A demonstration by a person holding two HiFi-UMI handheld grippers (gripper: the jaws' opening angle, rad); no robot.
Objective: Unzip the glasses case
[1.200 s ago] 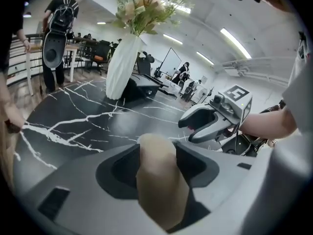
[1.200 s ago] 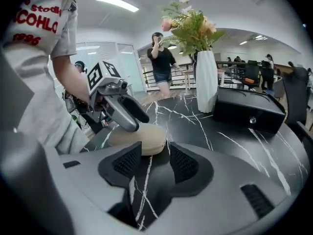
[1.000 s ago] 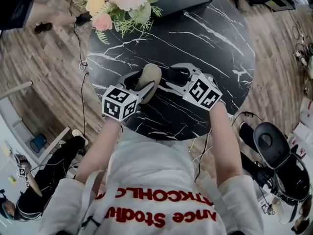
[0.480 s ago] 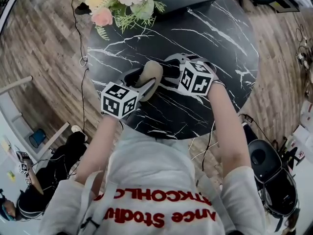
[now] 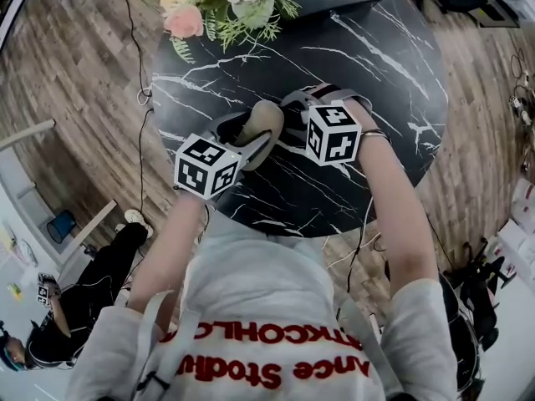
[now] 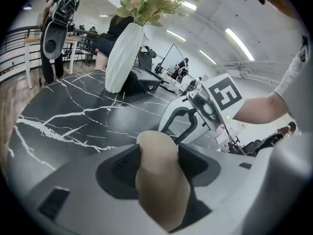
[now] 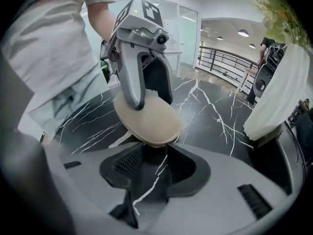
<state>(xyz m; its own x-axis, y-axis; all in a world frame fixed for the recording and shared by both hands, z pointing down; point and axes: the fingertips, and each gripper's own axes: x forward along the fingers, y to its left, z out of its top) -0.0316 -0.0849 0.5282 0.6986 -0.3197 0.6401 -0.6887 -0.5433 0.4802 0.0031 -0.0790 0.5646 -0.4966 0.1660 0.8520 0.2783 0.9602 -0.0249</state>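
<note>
- Head view: left gripper (image 5: 247,143) is clamped across the glasses case (image 5: 262,122) and holds it over the counter (image 5: 376,65). The case's long axis runs on toward the far right.
- Right gripper view: the case's free end sits just beyond the right gripper (image 7: 152,155) tips. Its jaws are apart and have just been closing, with only counter between them.
- Judgement: the right gripper is nearer that end. I cannot make out the zip pull.

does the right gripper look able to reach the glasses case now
Probably yes: the glasses case, clamped in the left gripper, sits unblocked at the jaws of the right gripper, which have just been closing with nothing between them yet.
</note>
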